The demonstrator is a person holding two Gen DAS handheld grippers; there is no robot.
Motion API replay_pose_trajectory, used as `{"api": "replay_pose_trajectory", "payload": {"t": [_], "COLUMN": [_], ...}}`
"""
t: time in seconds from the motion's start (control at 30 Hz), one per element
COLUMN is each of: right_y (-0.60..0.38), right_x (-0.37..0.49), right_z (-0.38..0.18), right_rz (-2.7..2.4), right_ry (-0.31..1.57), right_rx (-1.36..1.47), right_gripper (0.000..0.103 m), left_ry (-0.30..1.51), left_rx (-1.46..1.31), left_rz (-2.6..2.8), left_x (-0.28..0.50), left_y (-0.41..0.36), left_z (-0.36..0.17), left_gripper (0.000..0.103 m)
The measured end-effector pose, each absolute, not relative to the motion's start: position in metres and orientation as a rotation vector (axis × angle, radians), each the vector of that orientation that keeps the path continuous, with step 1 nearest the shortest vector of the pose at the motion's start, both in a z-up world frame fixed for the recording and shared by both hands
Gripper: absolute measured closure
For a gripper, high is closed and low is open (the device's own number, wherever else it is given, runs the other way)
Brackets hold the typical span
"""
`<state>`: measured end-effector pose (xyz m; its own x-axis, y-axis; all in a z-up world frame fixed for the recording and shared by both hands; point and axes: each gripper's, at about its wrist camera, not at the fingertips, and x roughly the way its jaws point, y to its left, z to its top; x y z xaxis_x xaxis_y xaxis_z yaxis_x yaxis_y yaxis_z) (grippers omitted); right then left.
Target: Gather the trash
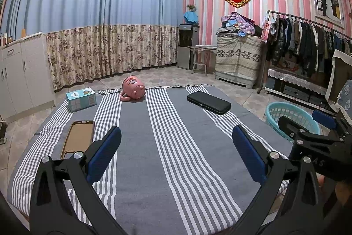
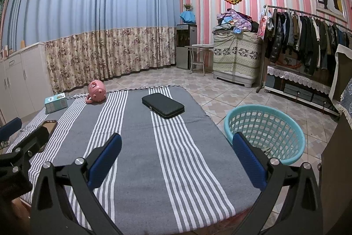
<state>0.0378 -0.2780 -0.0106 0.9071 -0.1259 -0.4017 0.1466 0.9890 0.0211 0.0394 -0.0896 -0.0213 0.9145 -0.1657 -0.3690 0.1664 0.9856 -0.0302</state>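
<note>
Both grippers, left gripper (image 1: pixel 176 153) and right gripper (image 2: pixel 176 160), hung over the striped surface (image 1: pixel 176 169) with jaws wide and empty. The phone case (image 1: pixel 77 138), box (image 1: pixel 81 99), pink toy (image 1: pixel 133 89) and black case (image 2: pixel 162 105), presumably the trash, lay scattered, while the basket (image 2: pixel 266 136) waited just beside the surface's right edge, handy for drops.

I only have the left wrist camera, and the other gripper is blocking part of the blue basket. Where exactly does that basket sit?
Observer: In the right wrist view the basket stands on the tile floor, just off the right edge of the striped cloth, and its far rim shows whole.
Operator: Is the right gripper holding anything?
Observer: No. The right gripper is open, and only cloth shows between its fingers.
Operator: What lies straight ahead of it?
Observer: The black case, flat on the cloth, a little left of that gripper's centre line.
</note>
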Motion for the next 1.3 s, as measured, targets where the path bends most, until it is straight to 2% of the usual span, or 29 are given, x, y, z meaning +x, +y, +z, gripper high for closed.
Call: {"api": "replay_pose_trajectory", "payload": {"t": [1.3], "right_y": [-0.2759], "right_x": [0.038], "right_z": [-0.0126], "right_rz": [-0.142], "right_ry": [0.409], "right_rx": [0.049], "right_gripper": [0.005], "left_ry": [0.378], "left_rx": [0.001], "left_rz": [-0.172], "left_x": [0.0389], "left_y": [-0.0891], "left_z": [-0.0246], "left_gripper": [0.005]}}
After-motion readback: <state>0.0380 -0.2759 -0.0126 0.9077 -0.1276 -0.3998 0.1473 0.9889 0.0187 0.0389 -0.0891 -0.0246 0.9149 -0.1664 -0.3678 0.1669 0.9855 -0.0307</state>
